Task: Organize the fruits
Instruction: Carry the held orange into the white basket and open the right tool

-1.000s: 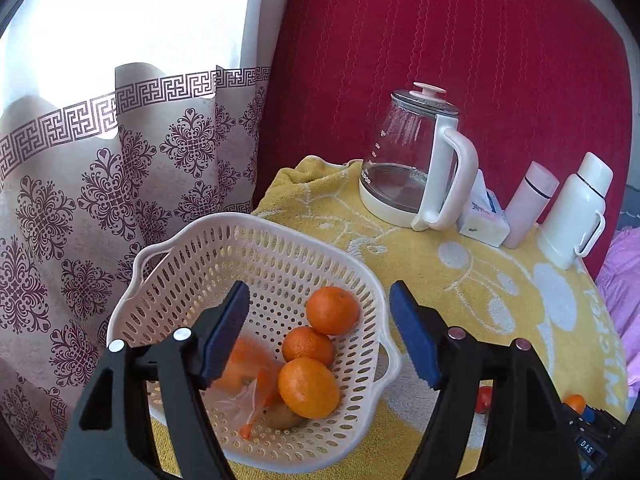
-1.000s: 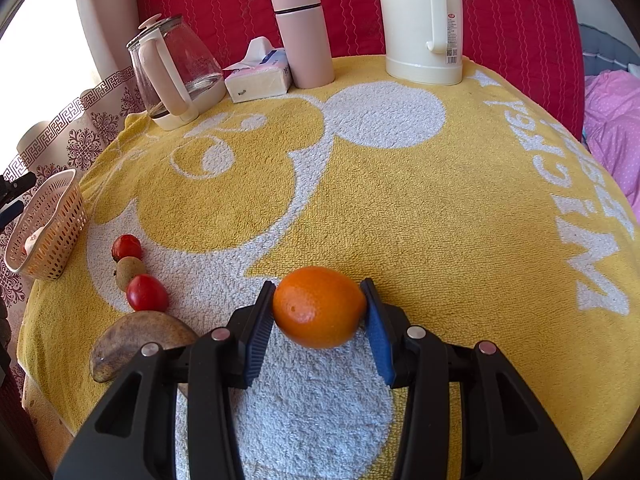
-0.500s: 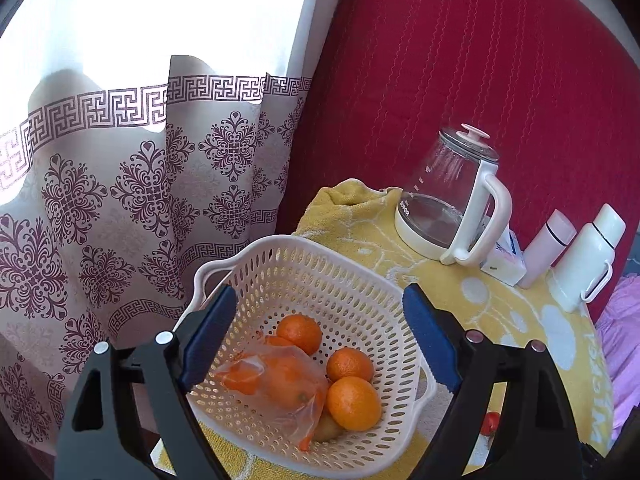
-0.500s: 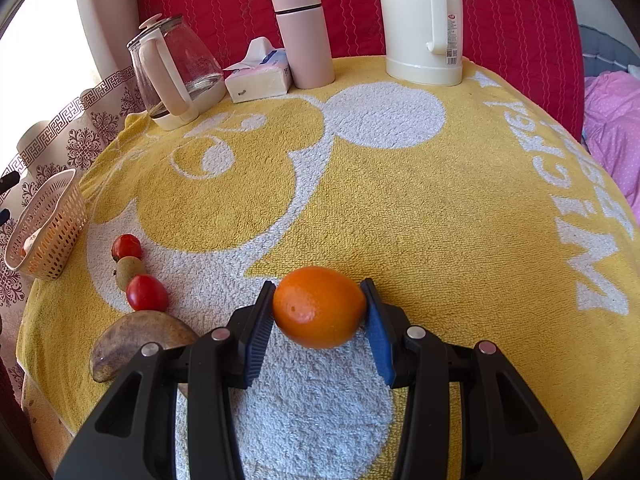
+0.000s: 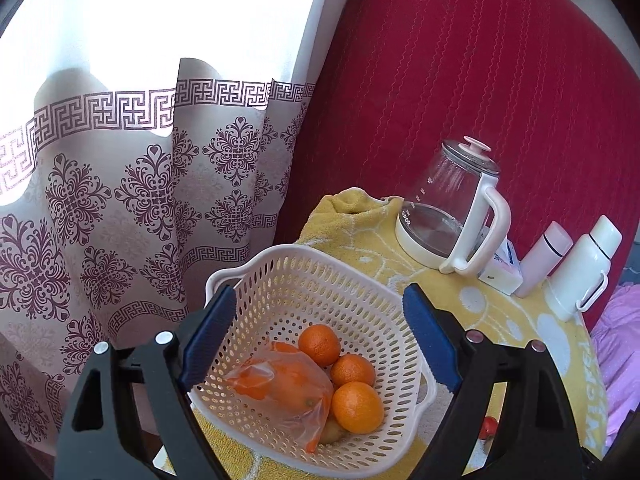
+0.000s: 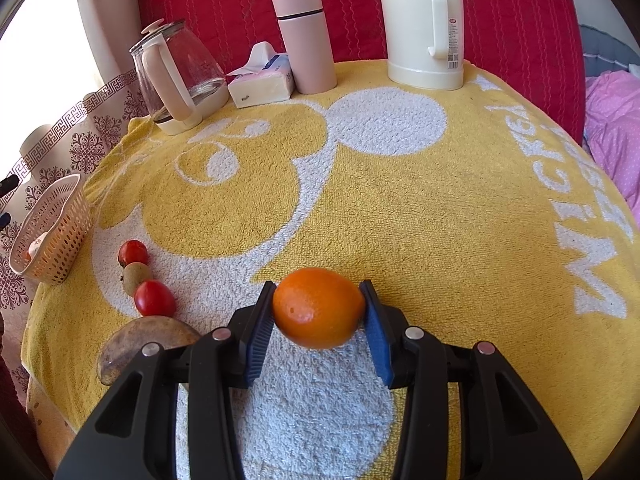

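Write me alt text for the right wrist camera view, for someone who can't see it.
The right hand-held gripper is shut on an orange above a yellow towel. To its left lie two cherry tomatoes, a kiwi and a white basket; a glass kettle, tissues, pink bottle and white thermos stand behind.

Left tool [image 5: 316, 336] spread wide, blue pads at 9 and 3 o'clock, empty. Right tool [image 6: 319, 314] clamped level, pads pressing inward from both sides.

Your left gripper [image 5: 316, 334] and right gripper [image 6: 318, 312] match: black frames, silver screws, ribbed blue fingers [image 6: 378, 340].
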`<state>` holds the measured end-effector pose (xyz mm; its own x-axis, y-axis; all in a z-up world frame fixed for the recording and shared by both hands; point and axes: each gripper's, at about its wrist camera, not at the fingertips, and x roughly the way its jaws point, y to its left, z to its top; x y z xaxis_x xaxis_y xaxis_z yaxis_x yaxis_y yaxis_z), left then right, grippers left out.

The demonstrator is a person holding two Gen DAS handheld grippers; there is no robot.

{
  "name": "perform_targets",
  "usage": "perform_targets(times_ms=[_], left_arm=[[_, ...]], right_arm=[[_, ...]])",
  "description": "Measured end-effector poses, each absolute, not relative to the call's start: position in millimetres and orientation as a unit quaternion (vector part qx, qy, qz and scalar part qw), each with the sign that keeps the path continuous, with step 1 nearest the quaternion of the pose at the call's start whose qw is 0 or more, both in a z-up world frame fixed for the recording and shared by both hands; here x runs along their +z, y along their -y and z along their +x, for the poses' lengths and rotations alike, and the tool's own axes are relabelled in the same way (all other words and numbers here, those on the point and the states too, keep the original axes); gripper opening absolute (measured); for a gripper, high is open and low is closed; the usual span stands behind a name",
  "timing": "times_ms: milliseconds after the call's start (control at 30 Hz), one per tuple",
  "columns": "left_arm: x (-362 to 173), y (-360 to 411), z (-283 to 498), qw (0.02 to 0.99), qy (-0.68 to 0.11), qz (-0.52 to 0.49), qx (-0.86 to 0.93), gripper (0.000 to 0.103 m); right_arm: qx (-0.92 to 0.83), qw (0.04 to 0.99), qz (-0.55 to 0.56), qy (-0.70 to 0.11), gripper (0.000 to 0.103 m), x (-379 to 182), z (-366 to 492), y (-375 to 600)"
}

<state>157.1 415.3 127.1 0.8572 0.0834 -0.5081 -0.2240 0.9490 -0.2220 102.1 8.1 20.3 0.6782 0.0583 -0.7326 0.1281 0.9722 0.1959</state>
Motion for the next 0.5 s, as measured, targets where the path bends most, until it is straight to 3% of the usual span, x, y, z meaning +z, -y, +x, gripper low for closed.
perform_targets(times_ms=[500], left_arm=[[136.6, -430.4, 148.7, 0.955, -0.235, -0.143, 0.109, 0.087]], right_arm=[[0.115, 0.921, 0.053, -0.368, 0.043, 90.2, 152.9, -138.9]])
